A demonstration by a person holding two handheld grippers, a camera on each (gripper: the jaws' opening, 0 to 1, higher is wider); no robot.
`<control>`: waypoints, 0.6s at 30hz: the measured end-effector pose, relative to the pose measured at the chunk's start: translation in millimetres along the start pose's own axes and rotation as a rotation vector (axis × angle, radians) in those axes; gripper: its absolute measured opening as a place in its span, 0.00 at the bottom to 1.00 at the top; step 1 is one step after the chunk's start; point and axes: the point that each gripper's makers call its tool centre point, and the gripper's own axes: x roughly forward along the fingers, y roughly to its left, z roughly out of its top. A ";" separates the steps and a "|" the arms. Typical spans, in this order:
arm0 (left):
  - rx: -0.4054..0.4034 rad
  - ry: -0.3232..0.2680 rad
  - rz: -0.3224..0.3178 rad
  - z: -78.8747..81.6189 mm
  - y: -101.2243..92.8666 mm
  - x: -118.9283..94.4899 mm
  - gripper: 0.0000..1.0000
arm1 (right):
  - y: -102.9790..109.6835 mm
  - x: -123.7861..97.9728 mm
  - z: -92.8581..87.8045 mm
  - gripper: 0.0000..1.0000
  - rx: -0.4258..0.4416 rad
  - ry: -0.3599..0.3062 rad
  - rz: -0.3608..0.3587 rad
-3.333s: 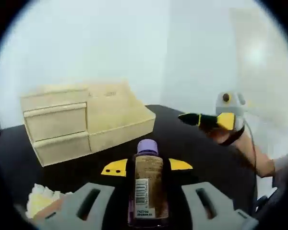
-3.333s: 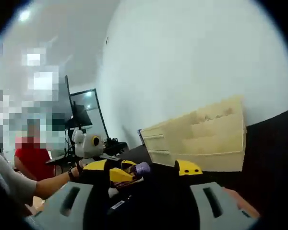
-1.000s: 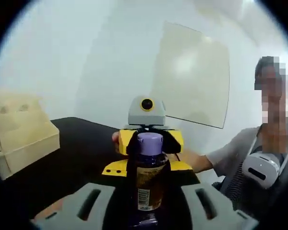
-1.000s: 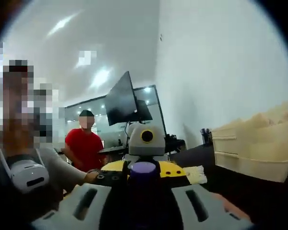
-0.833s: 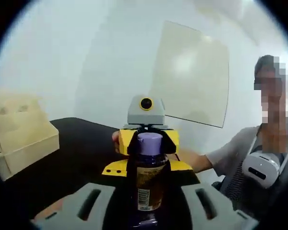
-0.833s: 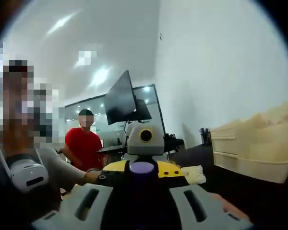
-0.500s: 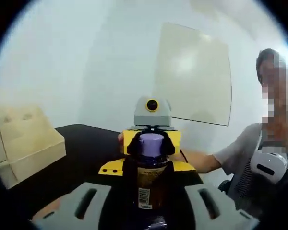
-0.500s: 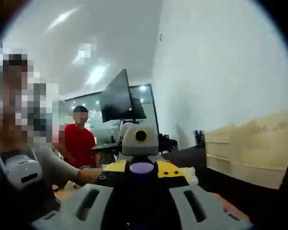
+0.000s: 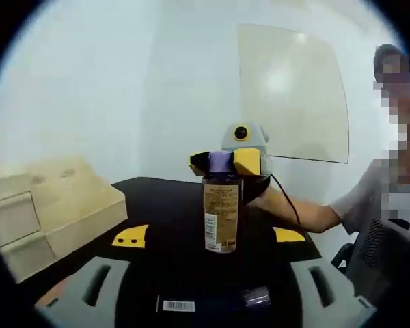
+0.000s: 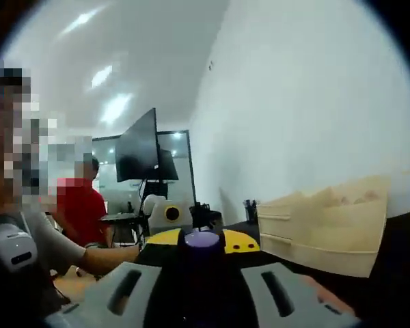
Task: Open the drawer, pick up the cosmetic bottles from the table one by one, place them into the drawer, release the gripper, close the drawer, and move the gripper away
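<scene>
Bottle handed across, above the black table

The right gripper (image 9: 227, 162) clamps the purple cap of the cosmetic bottle (image 9: 221, 217) at 12 o'clock; the left gripper (image 9: 208, 236) stands wide around it. The wooden drawer unit (image 9: 51, 215) sits at 9 o'clock.

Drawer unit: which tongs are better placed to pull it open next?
Left, probably. The left tongs stand open and free, with the drawer unit on their side of the left gripper view. The right tongs are shut on the purple cap of the bottle, so they are occupied.
</scene>
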 end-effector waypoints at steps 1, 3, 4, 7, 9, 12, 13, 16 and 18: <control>0.003 -0.009 0.024 1.0 5.8 -4.0 0.65 | -3.3 -0.5 0.2 0.17 -0.006 0.000 -0.018; -0.004 -0.046 0.076 6.0 19.3 -13.2 0.66 | -7.8 -1.3 -0.3 0.17 -0.022 0.008 -0.047; -0.003 -0.061 0.106 8.2 26.8 -18.5 0.66 | -8.9 -1.3 -0.4 0.17 -0.027 0.009 -0.056; 0.014 -0.106 0.225 15.0 54.3 -39.8 0.66 | -13.7 -1.9 -0.6 0.17 -0.039 0.014 -0.085; 0.013 -0.131 0.281 18.7 67.4 -52.2 0.66 | -19.2 -3.1 -0.5 0.17 -0.052 0.017 -0.117; 0.016 -0.177 0.364 25.1 85.9 -74.5 0.66 | -25.3 -4.3 -1.3 0.17 -0.069 0.027 -0.152; 0.014 -0.182 0.386 25.9 90.6 -81.4 0.66 | -27.4 -4.8 -1.2 0.17 -0.073 0.027 -0.165; 0.028 -0.193 0.448 28.3 102.6 -100.8 0.66 | -35.2 -6.2 -1.1 0.17 -0.081 0.028 -0.211; 0.053 -0.177 0.495 26.2 109.5 -110.4 0.67 | -39.5 -7.4 -0.2 0.17 -0.088 0.025 -0.235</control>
